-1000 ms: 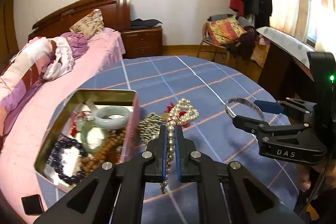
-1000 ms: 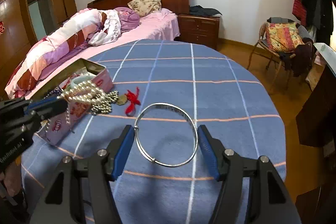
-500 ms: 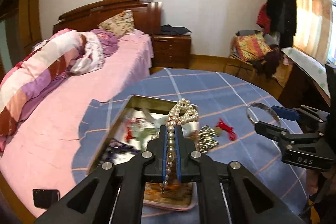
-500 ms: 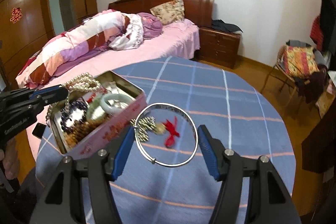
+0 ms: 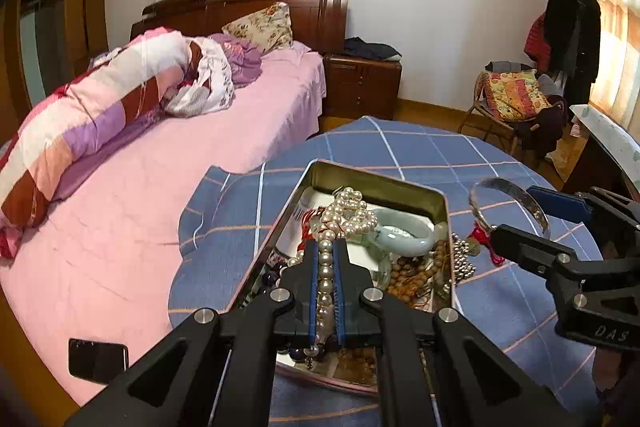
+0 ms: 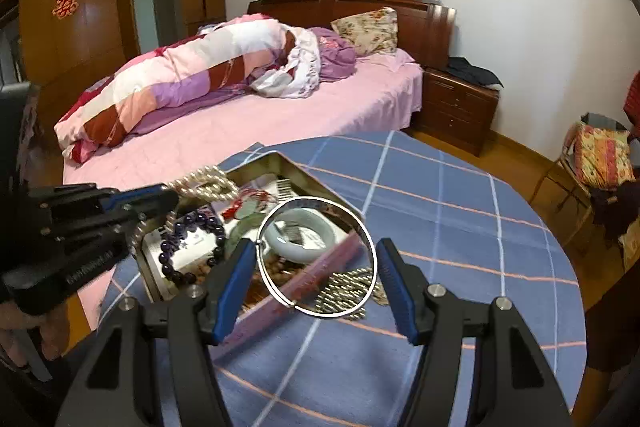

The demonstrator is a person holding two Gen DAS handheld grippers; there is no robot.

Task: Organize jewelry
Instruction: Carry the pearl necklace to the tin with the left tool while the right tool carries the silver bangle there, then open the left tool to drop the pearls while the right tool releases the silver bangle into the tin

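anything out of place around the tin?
Yes: a silver bead strand and a red tassel charm lie loose on the blue tablecloth beside the tin, not inside it with the other jewelry. Nothing looks spilled or damaged.

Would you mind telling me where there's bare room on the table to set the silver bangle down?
The blue checked tablecloth is bare right of the tin, out to the table's far edge and toward the chair. It is crowded inside the tin and beside its pink wall, where the silver bead chain lies.

Tin's (image 5: 384, 183) near end behind left claw (image 5: 326, 259); printed card (image 6: 192, 247) unreadable under beads.
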